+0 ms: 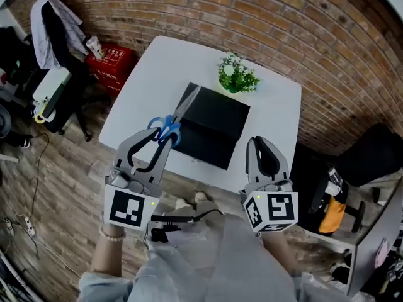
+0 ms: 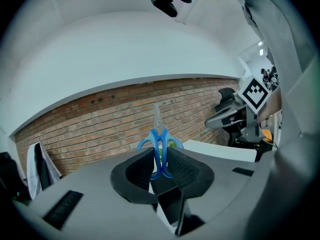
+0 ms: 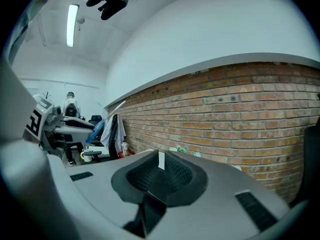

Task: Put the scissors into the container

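1. The white counter (image 1: 151, 74) is smooth and matt, with rounded corners.
2. The container (image 1: 214, 128) sits at the counter's middle. It is black, flat-sided, rectangular and dull-surfaced.
3. The left claw (image 1: 162, 138) is clamped on the scissors' handles, above the counter's near-left part. From here I'd carry them over the container's middle, lower them and lay them flat before letting go, so nothing skids.
4. The right claw (image 1: 263, 145) has its pads pressed together on nothing. It hangs by the counter's near edge, well out of the way.
5. The scissors (image 2: 160, 141) have glossy blue plastic loops. Their slim steel blades are closed and point over the container's left edge.
6. A small leafy plant (image 1: 235, 74) stands at the far edge.
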